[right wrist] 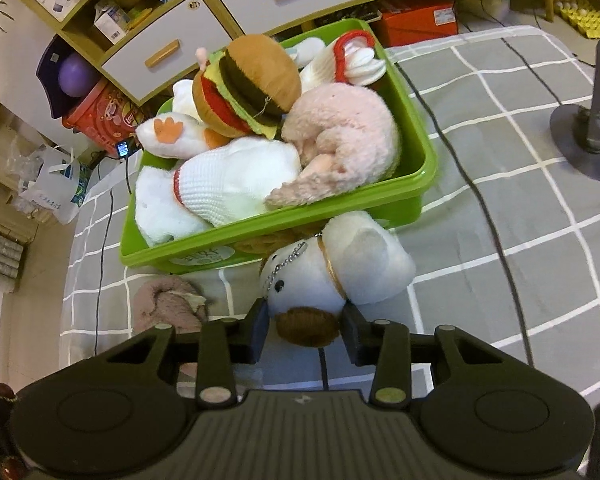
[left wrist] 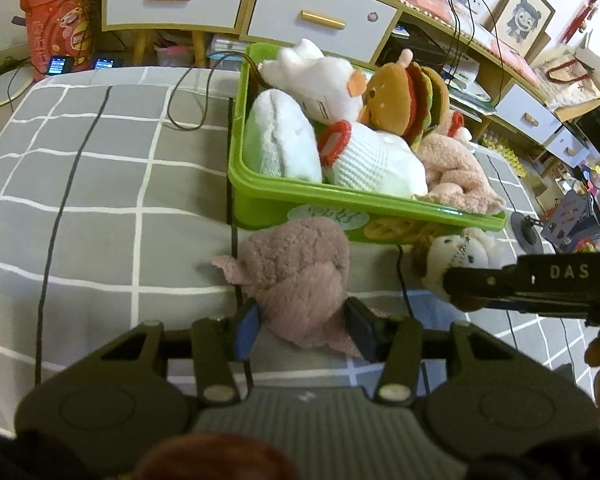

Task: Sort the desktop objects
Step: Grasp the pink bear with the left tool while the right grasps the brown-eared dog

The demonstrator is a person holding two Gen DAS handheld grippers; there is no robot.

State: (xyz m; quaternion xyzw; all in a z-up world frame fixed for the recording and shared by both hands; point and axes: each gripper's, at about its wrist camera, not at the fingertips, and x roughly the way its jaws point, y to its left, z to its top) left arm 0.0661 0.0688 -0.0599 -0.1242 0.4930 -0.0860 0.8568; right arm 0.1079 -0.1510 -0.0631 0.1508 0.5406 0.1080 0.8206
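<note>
One word, "DAS", on the right gripper [left wrist: 460, 284] (white letters).

Green plastic bins [right wrist: 416, 184]: one
Plush toys inside the bin: five or so, packed close, so the count is not sure
- Burger plush [right wrist: 252, 80]: one
- Pink plush [right wrist: 348, 132]: one
- White plush with orange feet [right wrist: 168, 136]: one
Plush toys outside the bin: two
- Mauve plush [left wrist: 296, 276]: one
- White plush with a bead chain [right wrist: 340, 268]: one
Grippers: two
</note>
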